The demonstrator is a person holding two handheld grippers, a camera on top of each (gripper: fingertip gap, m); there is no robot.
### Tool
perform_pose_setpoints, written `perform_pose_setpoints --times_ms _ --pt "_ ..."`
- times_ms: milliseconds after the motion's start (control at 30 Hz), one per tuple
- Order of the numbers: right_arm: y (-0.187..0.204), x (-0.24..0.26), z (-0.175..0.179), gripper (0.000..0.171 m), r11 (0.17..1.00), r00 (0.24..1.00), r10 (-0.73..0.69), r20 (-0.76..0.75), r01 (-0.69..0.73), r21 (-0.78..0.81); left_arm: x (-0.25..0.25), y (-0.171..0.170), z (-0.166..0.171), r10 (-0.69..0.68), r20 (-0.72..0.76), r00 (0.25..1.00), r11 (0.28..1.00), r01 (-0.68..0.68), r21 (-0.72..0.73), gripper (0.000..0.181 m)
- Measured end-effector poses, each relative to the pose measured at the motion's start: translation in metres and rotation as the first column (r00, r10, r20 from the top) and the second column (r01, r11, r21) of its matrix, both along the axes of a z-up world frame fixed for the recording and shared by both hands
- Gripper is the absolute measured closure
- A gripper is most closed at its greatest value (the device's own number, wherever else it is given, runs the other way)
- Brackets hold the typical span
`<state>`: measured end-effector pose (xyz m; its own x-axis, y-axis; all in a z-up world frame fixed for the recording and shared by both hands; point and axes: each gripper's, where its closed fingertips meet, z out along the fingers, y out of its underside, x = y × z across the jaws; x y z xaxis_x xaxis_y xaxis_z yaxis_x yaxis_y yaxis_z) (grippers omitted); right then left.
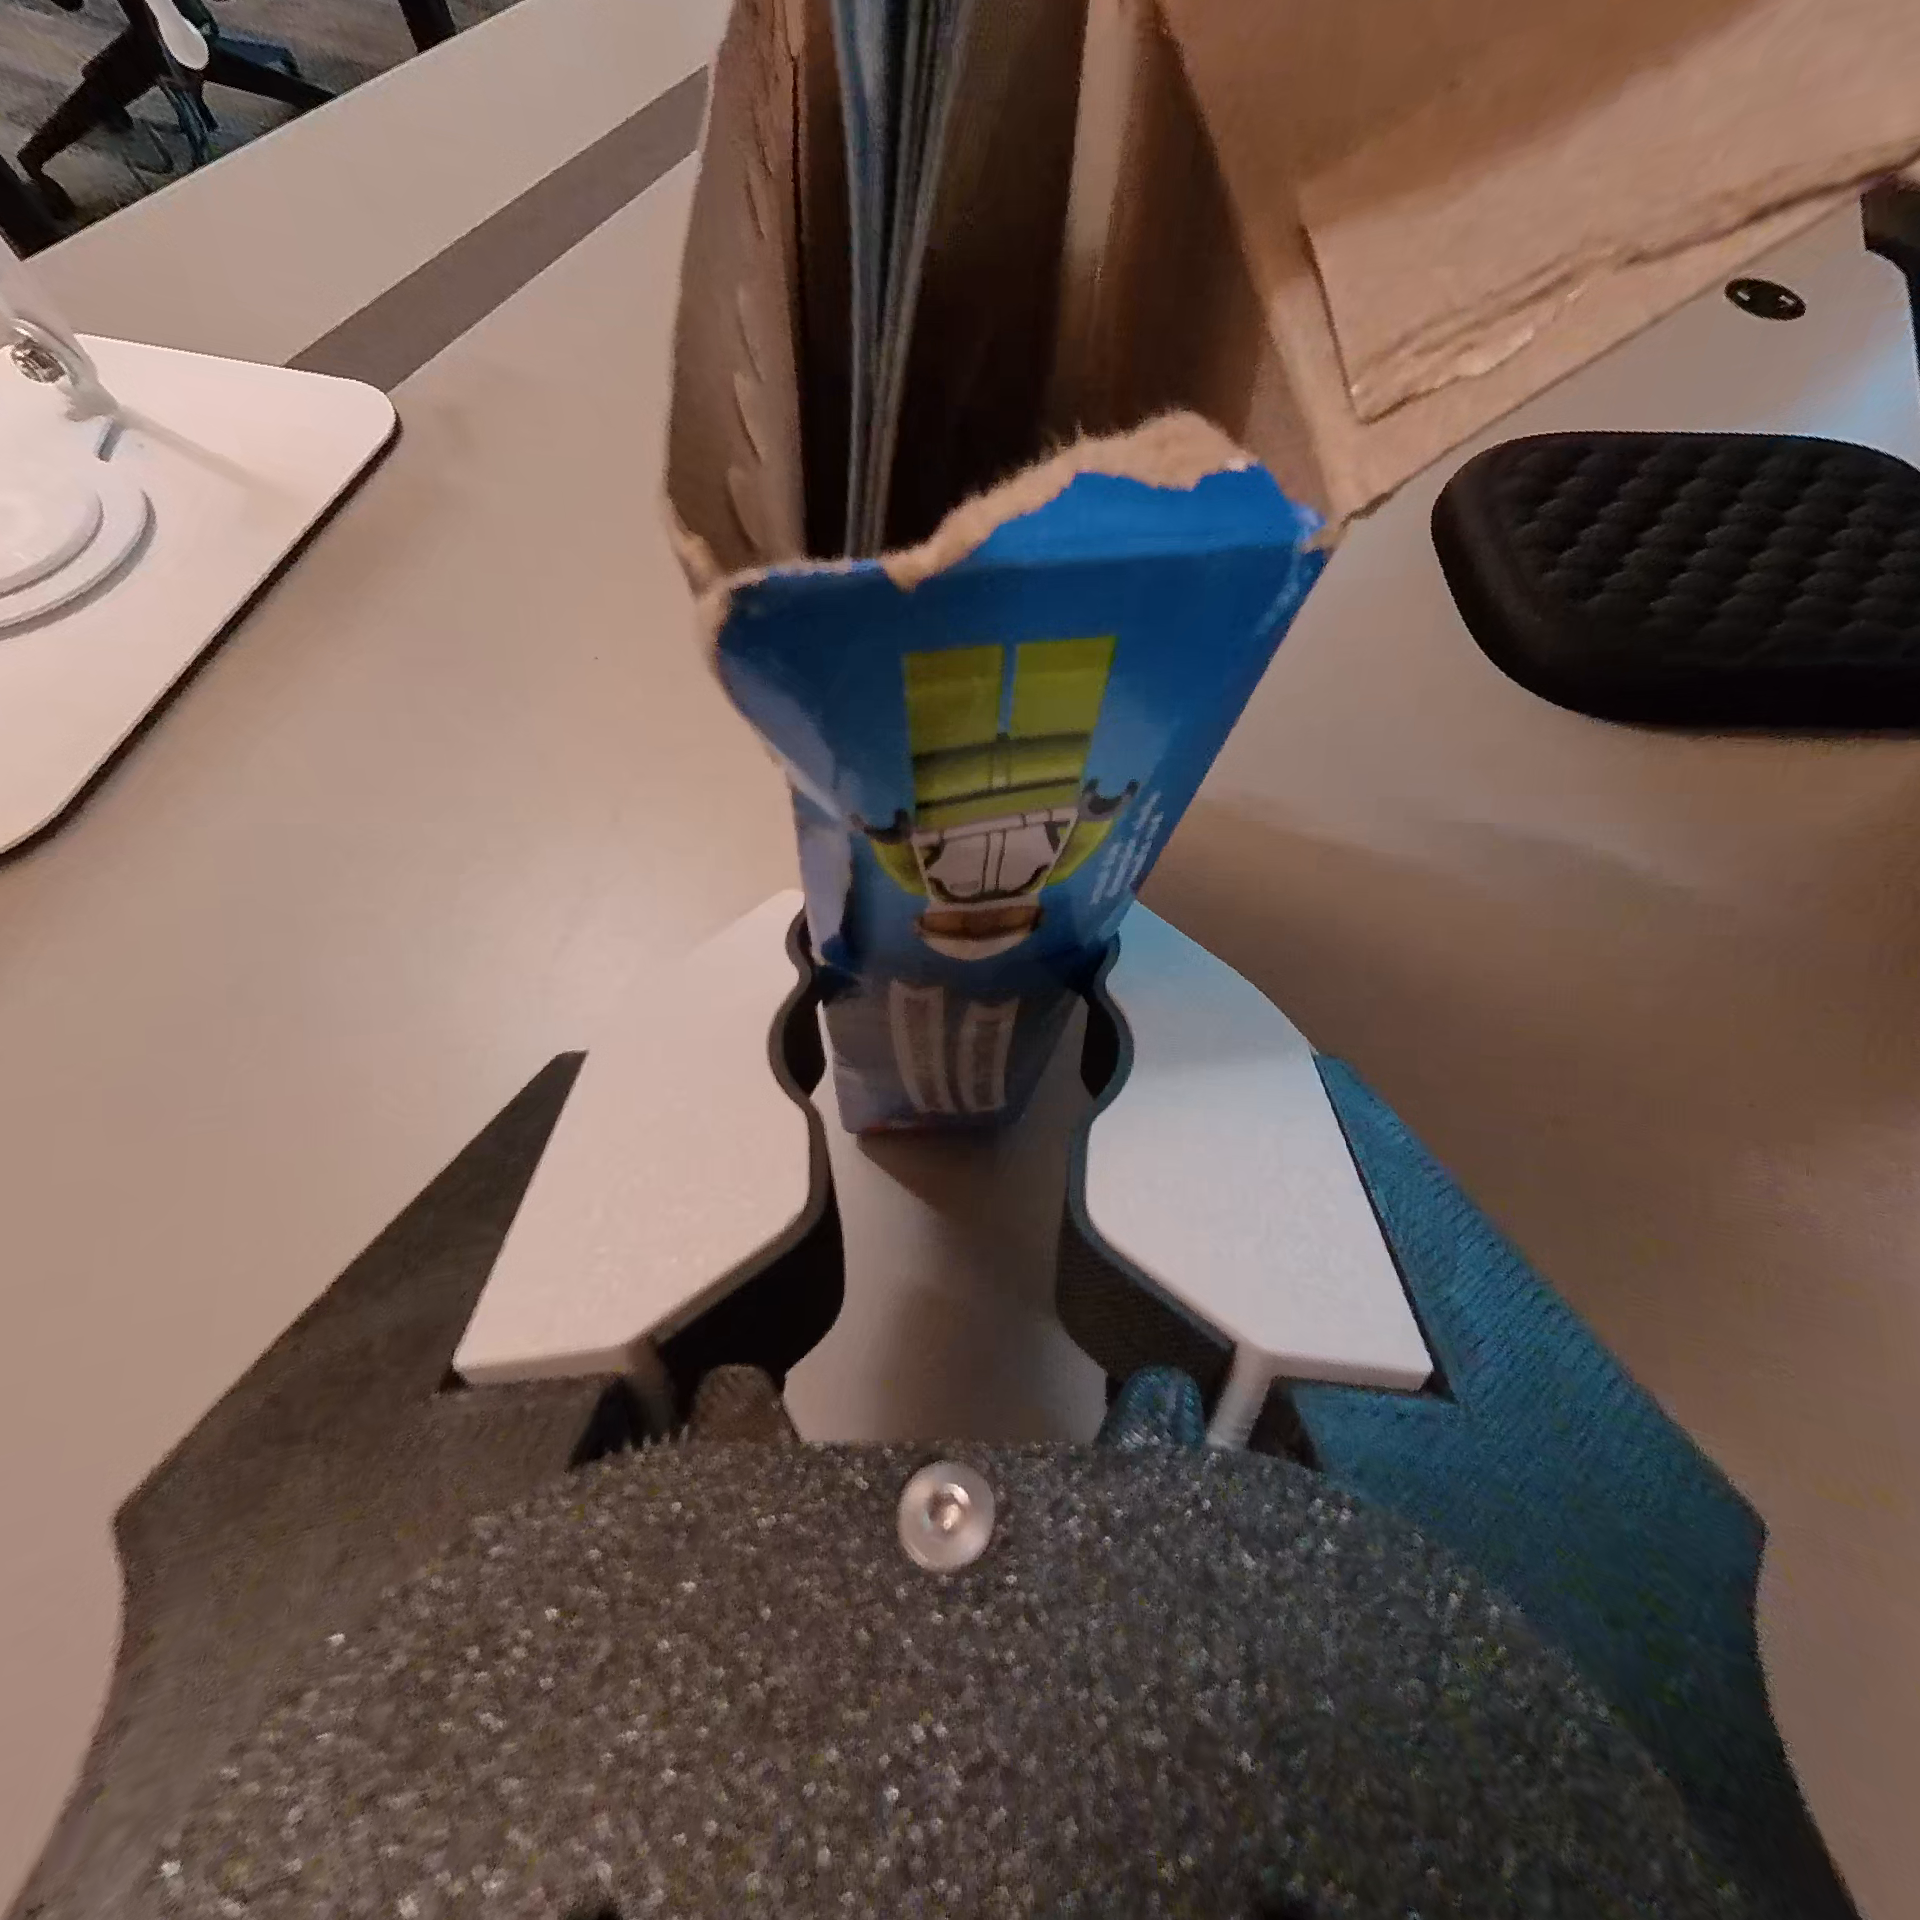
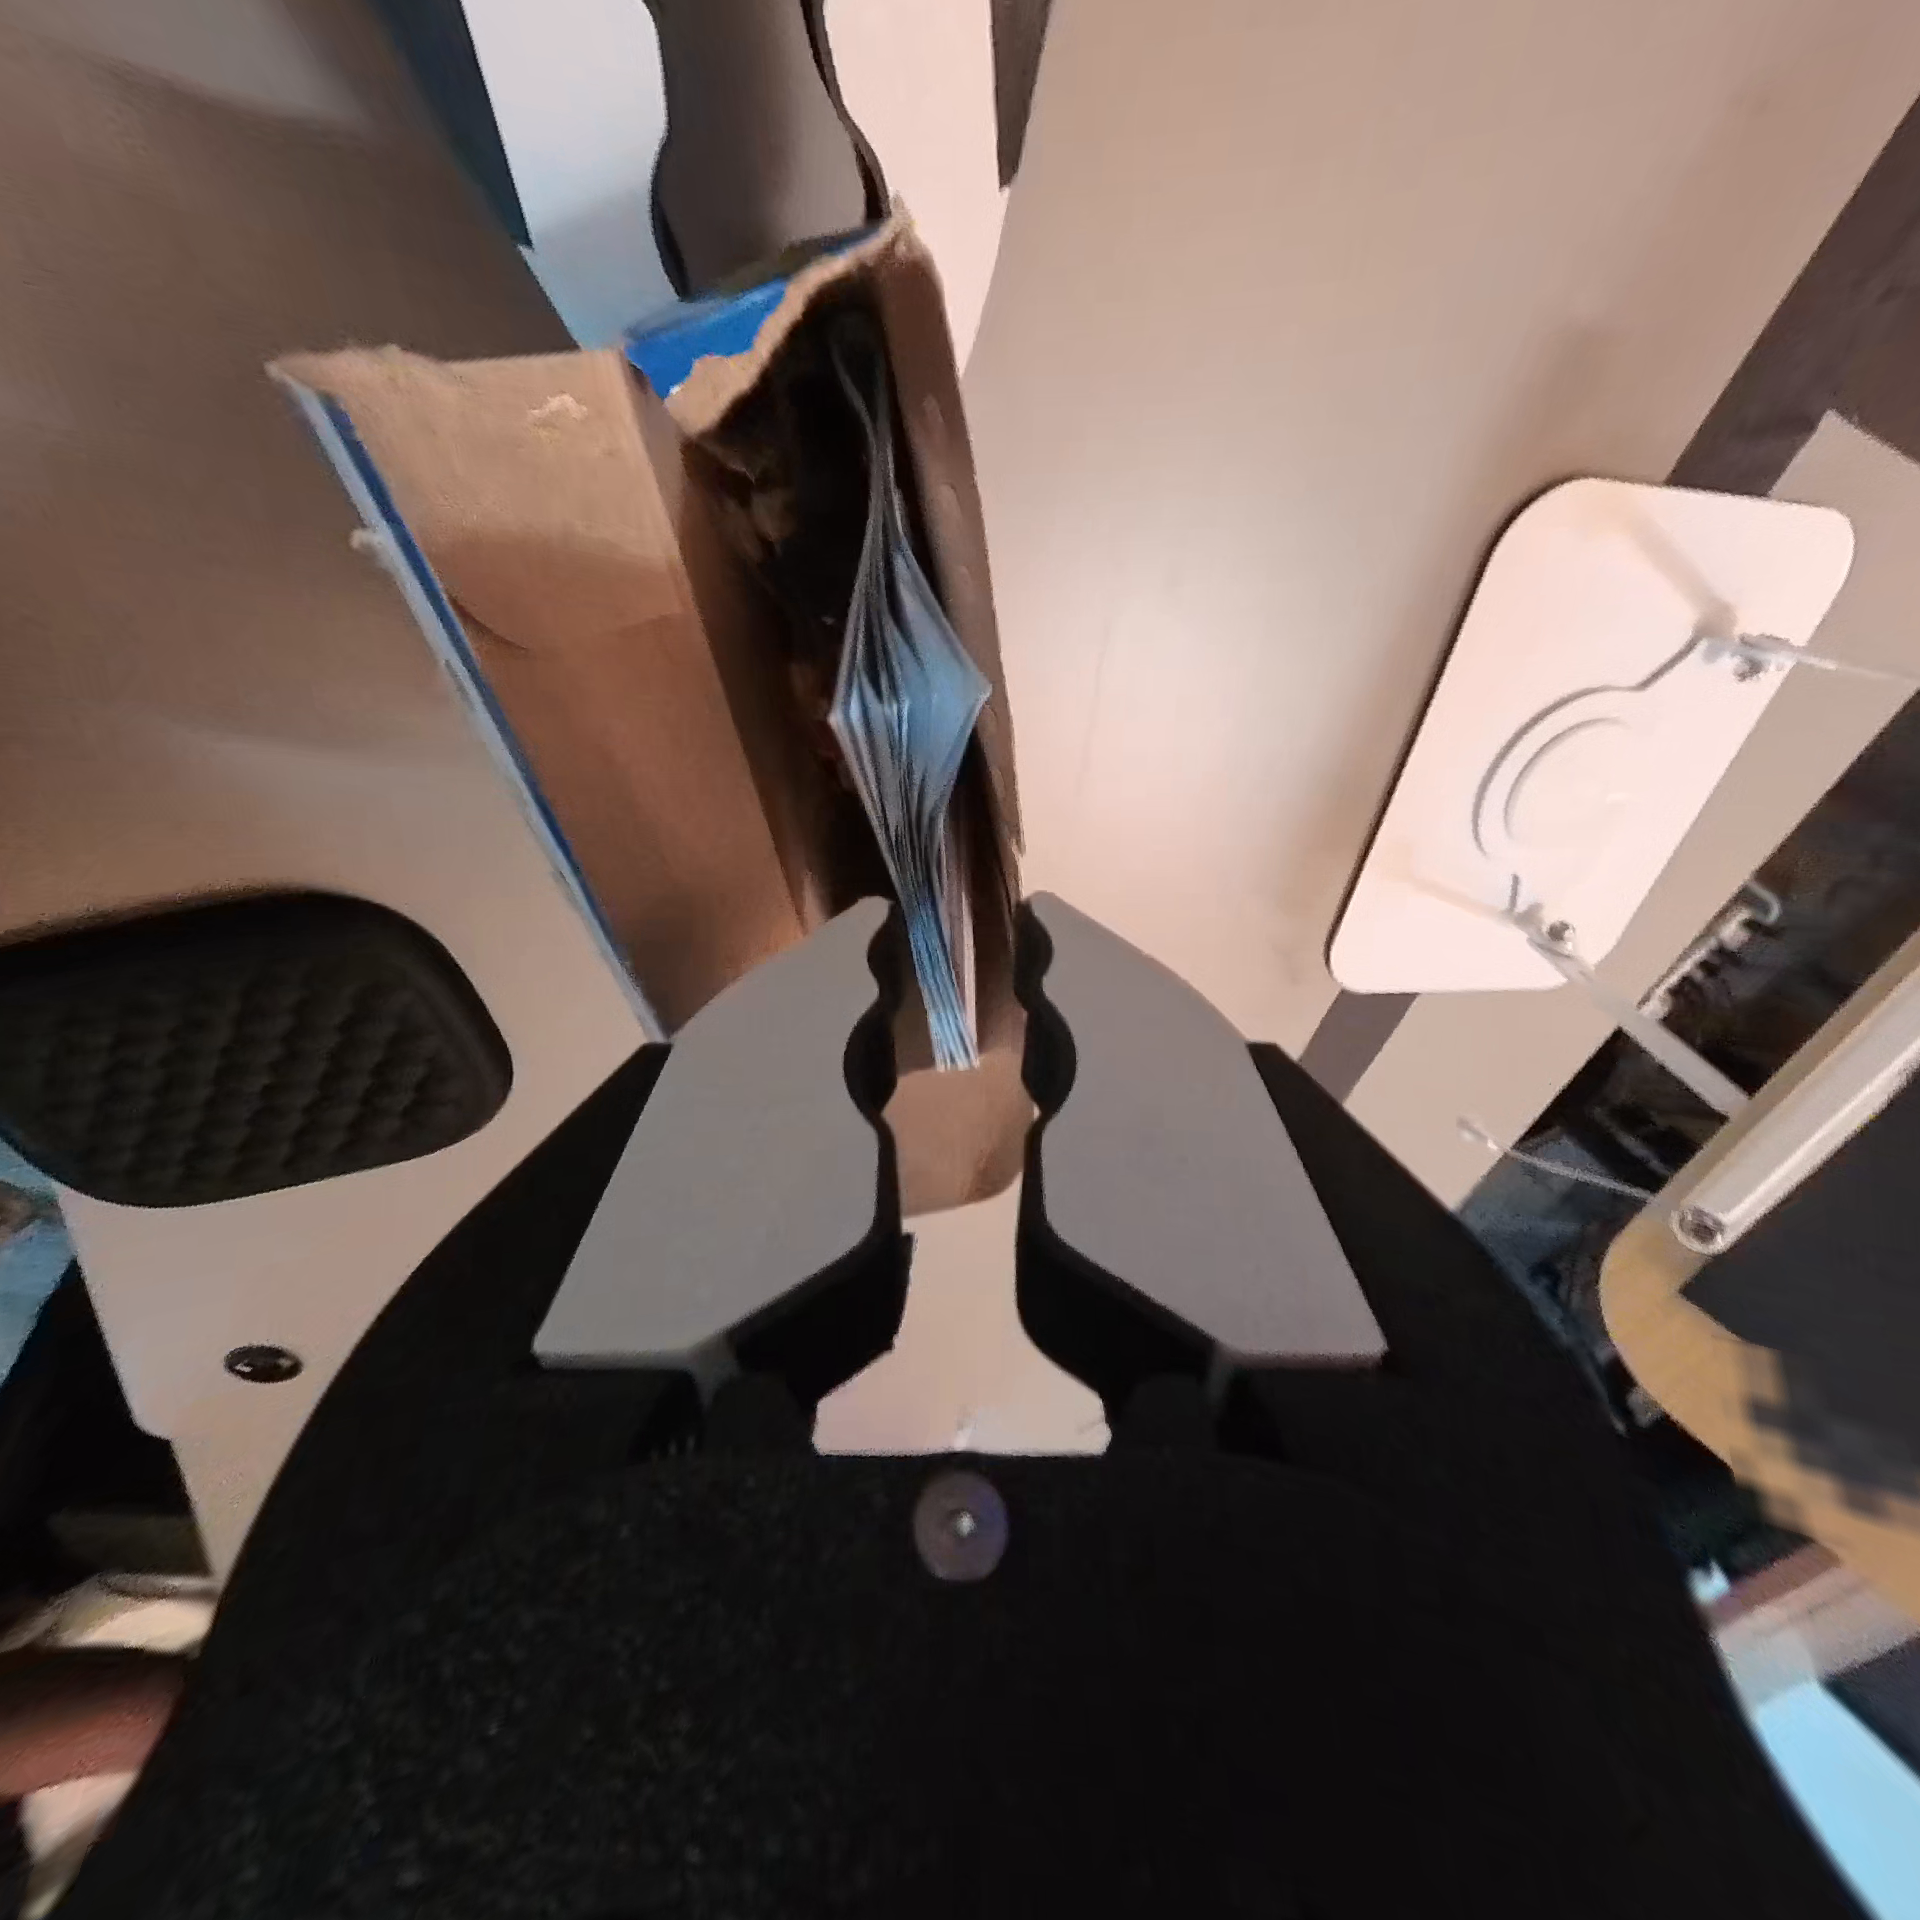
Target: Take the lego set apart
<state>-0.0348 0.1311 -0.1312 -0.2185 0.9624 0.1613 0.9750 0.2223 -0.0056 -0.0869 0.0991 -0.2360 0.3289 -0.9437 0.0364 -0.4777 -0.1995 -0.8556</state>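
Observation:
The lego box [image 1: 987, 707] is an open cardboard carton, blue printed outside and brown inside, held up over the table. My left gripper [image 1: 956, 935] is shut on its torn blue end flap. A booklet [image 1: 883, 260] with blue page edges stands inside the box. In the right wrist view the box [image 2: 623, 644] gapes open and the booklet [image 2: 914, 748] fans out of it. My right gripper [image 2: 961, 920] is shut on the brown side wall [image 2: 966, 1143] of the box, with the booklet's lower corner between the jaws too. No loose bricks are in view.
The beige table [image 1: 416, 831] lies under the box. A white stand base [image 1: 156, 540] sits at the left, also in the right wrist view [image 2: 1590, 727]. A black mesh pad [image 1: 1683, 582] is at the right edge. Blue chair fabric [image 1: 1507, 1299] is below. The gap from one gripper's tips to the other's is roughly 12 cm.

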Motion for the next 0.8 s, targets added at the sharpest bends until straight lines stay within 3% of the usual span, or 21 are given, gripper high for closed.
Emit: perform_pose_setpoints --times_ms 133,200,233,367,567,700,800 --pt "-0.003 -0.004 -0.009 0.152 0.997 0.997 0.074 -0.017 -0.074 0.000 0.000 0.000 0.000 -0.004 0.000 1.000 1.000 0.004 0.007 0.134" --pt "-0.003 -0.005 -0.014 0.170 0.996 0.996 0.090 -0.013 -0.090 0.005 0.000 0.000 -0.001 -0.008 -0.006 1.000 1.000 0.008 0.009 0.134" --pt "-0.004 -0.005 -0.016 0.170 0.996 0.996 0.090 -0.003 -0.090 -0.002 0.000 0.000 -0.001 -0.009 -0.002 1.000 1.000 0.009 0.005 0.135" --pt "0.003 -0.001 0.000 0.170 0.998 0.995 0.019 0.094 -0.024 0.059 0.000 -0.003 -0.001 -0.039 -0.021 0.999 0.998 0.040 0.043 0.135" --pt "-0.008 -0.014 -0.022 0.170 0.982 0.951 0.114 0.288 -0.152 0.112 0.000 -0.003 -0.002 -0.062 -0.014 0.998 0.996 0.063 0.056 0.134" --pt "-0.008 -0.028 -0.032 0.170 0.980 0.967 0.158 0.202 -0.179 0.089 -0.004 0.004 -0.002 -0.064 0.055 0.996 0.998 0.064 0.011 0.134" --pt "-0.006 -0.034 -0.023 0.159 0.981 0.981 0.166 0.104 -0.174 0.080 -0.005 0.005 -0.001 -0.080 0.067 0.995 0.997 0.078 0.023 0.134"
